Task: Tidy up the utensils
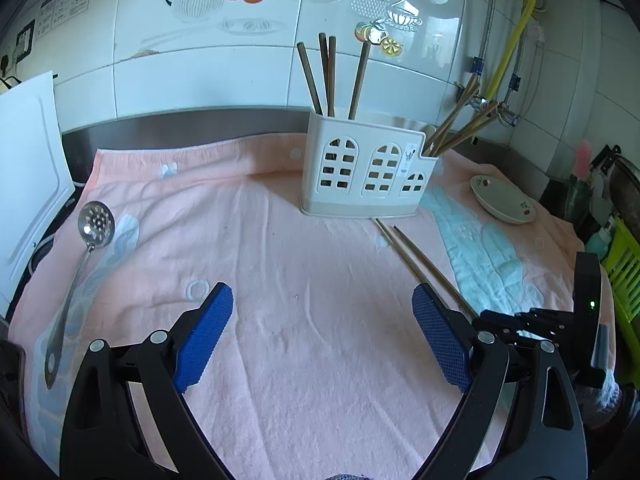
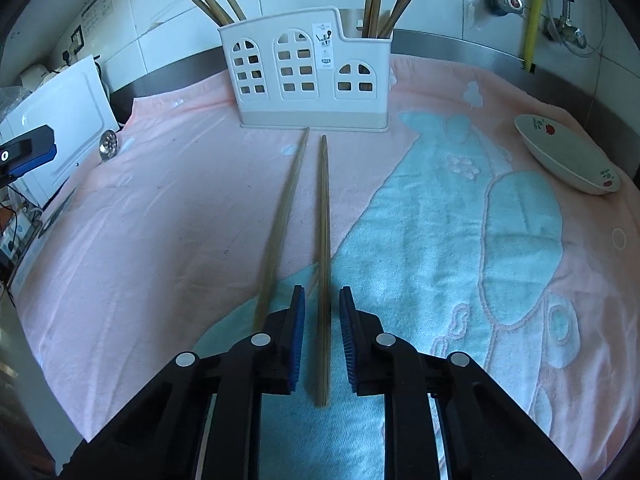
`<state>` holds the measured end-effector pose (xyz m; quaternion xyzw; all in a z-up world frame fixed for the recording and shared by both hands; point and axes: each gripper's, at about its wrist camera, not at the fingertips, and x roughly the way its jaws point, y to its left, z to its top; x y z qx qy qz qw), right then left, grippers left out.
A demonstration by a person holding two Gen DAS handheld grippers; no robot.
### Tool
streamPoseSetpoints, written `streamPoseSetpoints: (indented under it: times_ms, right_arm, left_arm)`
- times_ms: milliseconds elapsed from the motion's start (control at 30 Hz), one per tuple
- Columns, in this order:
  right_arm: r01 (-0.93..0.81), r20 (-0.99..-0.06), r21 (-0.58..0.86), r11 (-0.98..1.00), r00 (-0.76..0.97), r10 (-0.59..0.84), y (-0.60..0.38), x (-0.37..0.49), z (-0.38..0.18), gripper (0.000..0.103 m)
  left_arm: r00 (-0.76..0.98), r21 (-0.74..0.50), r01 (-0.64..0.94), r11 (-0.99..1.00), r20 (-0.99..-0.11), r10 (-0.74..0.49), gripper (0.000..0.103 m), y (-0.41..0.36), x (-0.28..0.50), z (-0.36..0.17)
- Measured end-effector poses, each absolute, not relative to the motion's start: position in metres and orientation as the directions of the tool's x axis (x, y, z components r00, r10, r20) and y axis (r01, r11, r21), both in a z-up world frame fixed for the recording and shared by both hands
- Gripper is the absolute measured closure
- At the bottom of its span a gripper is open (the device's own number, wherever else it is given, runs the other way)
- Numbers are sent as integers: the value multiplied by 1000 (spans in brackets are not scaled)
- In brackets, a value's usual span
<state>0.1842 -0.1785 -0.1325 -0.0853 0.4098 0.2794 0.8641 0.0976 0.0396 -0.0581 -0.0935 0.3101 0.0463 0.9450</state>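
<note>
A pink towel (image 2: 160, 208) covers the surface. At its back stands a white holder (image 2: 308, 76) with chopsticks. Two loose chopsticks (image 2: 324, 240) lie before it; the right tool (image 2: 322, 300), narrow, straddles one without pressing. The left tool (image 1: 322, 308) gapes wide, empty.

On the towel (image 2: 160, 200) the utensil holder (image 2: 312, 76) stands at twelve o'clock — two loose chopsticks (image 2: 322, 240) lie just before it; the dish (image 2: 568, 156) sits at two, the slotted spoon (image 1: 80, 264) at nine.
</note>
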Motion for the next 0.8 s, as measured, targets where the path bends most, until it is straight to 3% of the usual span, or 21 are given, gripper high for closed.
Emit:
streamPoseSetpoints:
  times_ms: [300,667,800]
  right_arm:
    - [-564,-757,-2,826,540,368,-170,179,-135,96]
    - [-547,-723,52,836,556,410,-187,174,-117,97]
    - [-542,-701,69,838,571,428,-199,170,-105,97]
  left_arm:
    - [790,-157,-139,978,-613,14,13,34,96,-70]
    - [764,-165,-76,983,-643,-49,15,3,98,-85]
    - [734,-187,-30,982,-671,-105,27,-20,103,-94]
